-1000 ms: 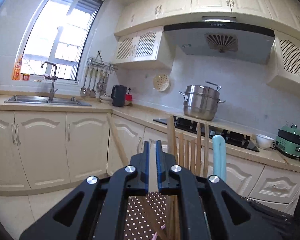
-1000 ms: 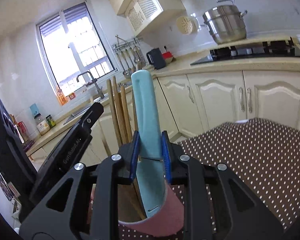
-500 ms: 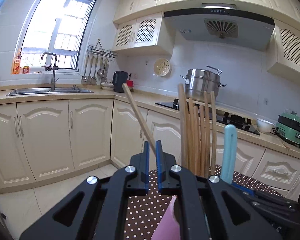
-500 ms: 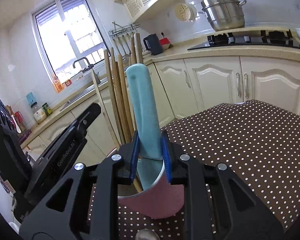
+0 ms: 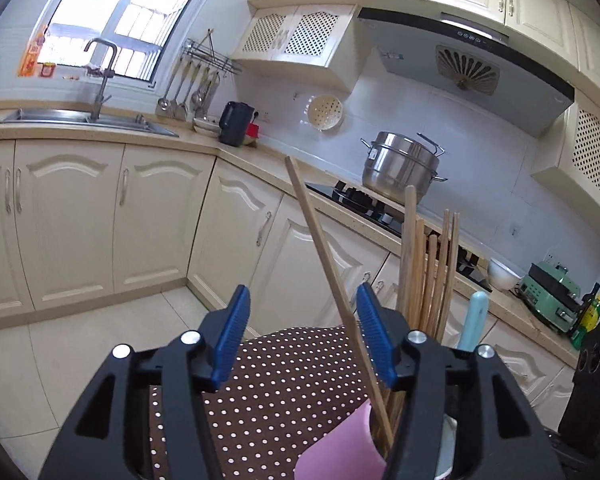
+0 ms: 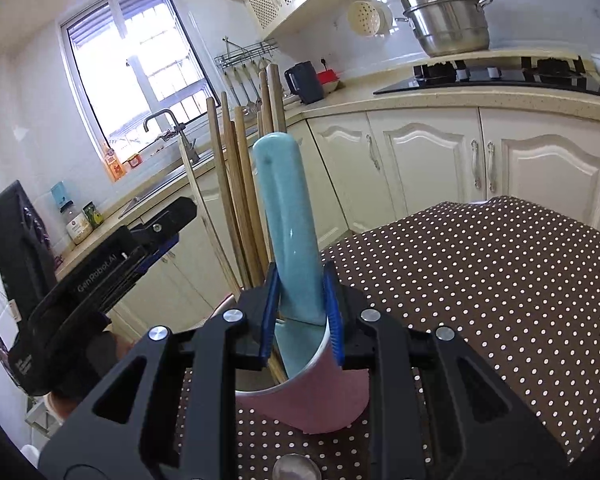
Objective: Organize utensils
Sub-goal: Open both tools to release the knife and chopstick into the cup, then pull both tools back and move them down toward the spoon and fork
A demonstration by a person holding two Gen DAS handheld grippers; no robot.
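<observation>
Left gripper [image 5: 302, 336]: jaws opening, blue pads apart, a single leaning chopstick [image 5: 328, 260] crossing between them near the right pad, not pinched. Right gripper [image 6: 300, 312]: jaws narrow, pinching the blue handle [image 6: 288, 220] just above the cup rim.

Pink cup [image 6: 312, 396], lower centre of the right view, standing on the dotted cloth [image 6: 480, 280]. Contents: the blue handle, upright; a bundle of wooden chopsticks [image 6: 236, 200] behind it; the thin leaning chopstick at their left.

Right view only: the cup's open mouth and inner wall; the left gripper from the side at mid-left; a spoon bowl [image 6: 294, 468] at the bottom edge.

Left view only: range hood [image 5: 468, 68], upper right; green appliance [image 5: 552, 288], right edge; cup seen merely as a pink sliver [image 5: 340, 452] at the bottom.
</observation>
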